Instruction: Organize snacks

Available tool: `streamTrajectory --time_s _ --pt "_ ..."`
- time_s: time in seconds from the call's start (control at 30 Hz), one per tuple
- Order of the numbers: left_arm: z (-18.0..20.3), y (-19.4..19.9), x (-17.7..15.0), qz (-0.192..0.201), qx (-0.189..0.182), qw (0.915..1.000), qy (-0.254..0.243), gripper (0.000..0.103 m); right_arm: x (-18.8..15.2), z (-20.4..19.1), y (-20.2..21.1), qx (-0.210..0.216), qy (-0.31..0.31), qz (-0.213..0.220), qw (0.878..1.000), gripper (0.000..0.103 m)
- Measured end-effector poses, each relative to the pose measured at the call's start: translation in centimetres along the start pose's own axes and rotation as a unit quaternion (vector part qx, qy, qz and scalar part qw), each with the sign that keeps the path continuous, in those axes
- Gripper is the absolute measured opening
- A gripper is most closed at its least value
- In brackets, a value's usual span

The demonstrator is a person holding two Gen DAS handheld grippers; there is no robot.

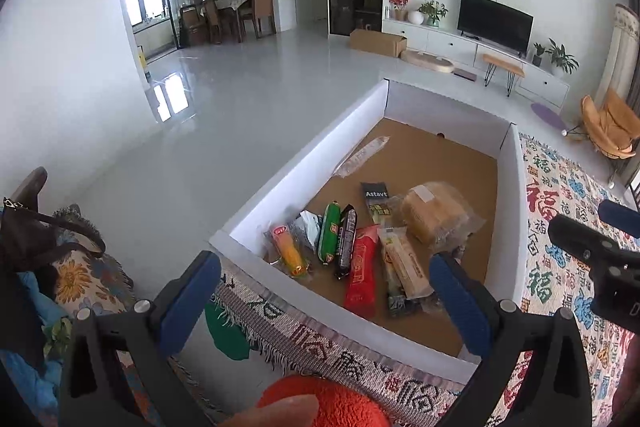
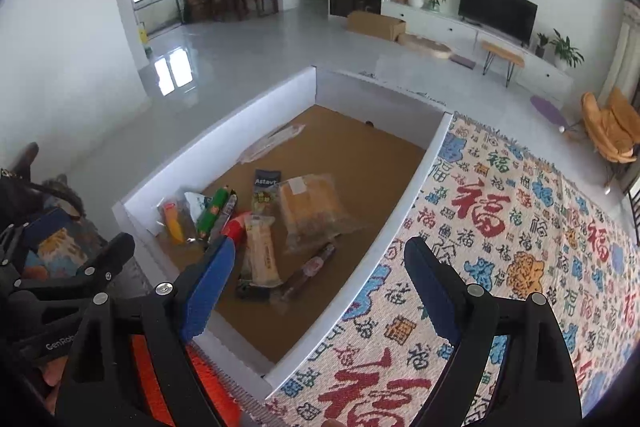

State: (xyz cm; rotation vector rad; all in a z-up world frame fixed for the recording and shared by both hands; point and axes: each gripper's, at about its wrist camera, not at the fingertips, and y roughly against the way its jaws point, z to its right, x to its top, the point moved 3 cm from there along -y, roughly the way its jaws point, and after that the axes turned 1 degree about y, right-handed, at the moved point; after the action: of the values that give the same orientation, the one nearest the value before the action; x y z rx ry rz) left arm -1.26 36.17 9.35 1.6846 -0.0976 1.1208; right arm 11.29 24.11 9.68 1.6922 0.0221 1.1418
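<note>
A white-walled cardboard box (image 1: 304,155) (image 2: 224,131) with a brown floor holds several snacks: an orange sausage (image 1: 288,255), a green sausage (image 1: 330,233), a dark bar (image 1: 347,239), a red pack (image 1: 362,277), a pale wafer pack (image 1: 404,263) (image 2: 262,251), a wrapped cake (image 1: 434,215) (image 2: 312,209) and a dark sausage (image 2: 312,269). My left gripper (image 1: 324,297) is open and empty above the box's near wall. My right gripper (image 2: 320,287) is open and empty over the box's right wall.
A patterned cloth (image 2: 520,247) with red characters covers the surface right of the box. A clear long wrapper (image 1: 362,155) lies at the box's far left. Orange fleece (image 1: 332,403) lies below the left gripper. The right gripper's body (image 1: 600,259) shows at the left wrist view's right edge.
</note>
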Motion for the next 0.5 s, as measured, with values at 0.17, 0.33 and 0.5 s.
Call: streamTrajectory --time_s 0.17,0.33,0.5 --pt "0.29 0.0 0.07 0.011 0.013 0.9998 -0.007 0.103 -0.41 0.0 -0.25 -0.001 0.003 -0.006 1.0 0.089" --pt "0.23 -0.16 0.0 0.012 0.016 0.9998 -0.006 0.103 -0.58 -0.15 -0.49 -0.001 0.005 -0.009 1.0 0.089" --pt "-0.04 -0.34 0.06 0.013 0.019 0.9997 -0.006 0.103 -0.59 -0.5 -0.7 0.001 0.01 -0.012 1.0 0.089"
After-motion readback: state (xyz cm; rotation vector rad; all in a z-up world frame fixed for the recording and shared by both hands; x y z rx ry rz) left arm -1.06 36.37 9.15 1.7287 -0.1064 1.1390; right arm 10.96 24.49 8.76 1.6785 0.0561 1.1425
